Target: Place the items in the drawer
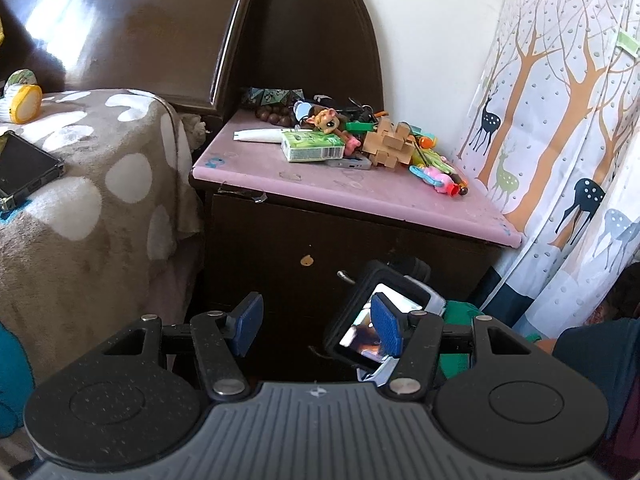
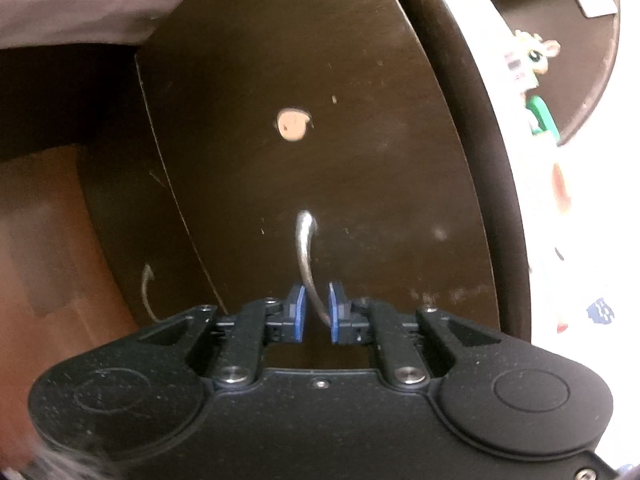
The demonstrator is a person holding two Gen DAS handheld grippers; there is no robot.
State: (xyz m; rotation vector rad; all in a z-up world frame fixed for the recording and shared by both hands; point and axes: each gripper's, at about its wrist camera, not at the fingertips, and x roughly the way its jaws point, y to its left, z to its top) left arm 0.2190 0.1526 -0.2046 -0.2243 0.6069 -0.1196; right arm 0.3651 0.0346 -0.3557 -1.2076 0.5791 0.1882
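Note:
A dark wooden nightstand [image 1: 352,252] with a pink top [image 1: 360,188] carries a pile of items: a green box [image 1: 313,147], a white tube [image 1: 258,135], a toy animal [image 1: 326,120], a wooden puzzle [image 1: 390,142] and small toys [image 1: 440,174]. My left gripper [image 1: 318,326] is open and empty, held back from the drawer front. My right gripper [image 2: 316,312] is at the drawer front [image 2: 320,160], its blue pads on either side of the curved metal handle [image 2: 306,252], nearly closed on it. The right gripper's camera body [image 1: 384,316] shows in the left wrist view.
A bed with a brown spotted blanket [image 1: 92,200] stands left of the nightstand, with a phone [image 1: 24,168] and a yellow object [image 1: 24,102] on it. A deer-print curtain [image 1: 560,140] hangs on the right. A pale round patch [image 2: 292,124] marks the drawer front above the handle.

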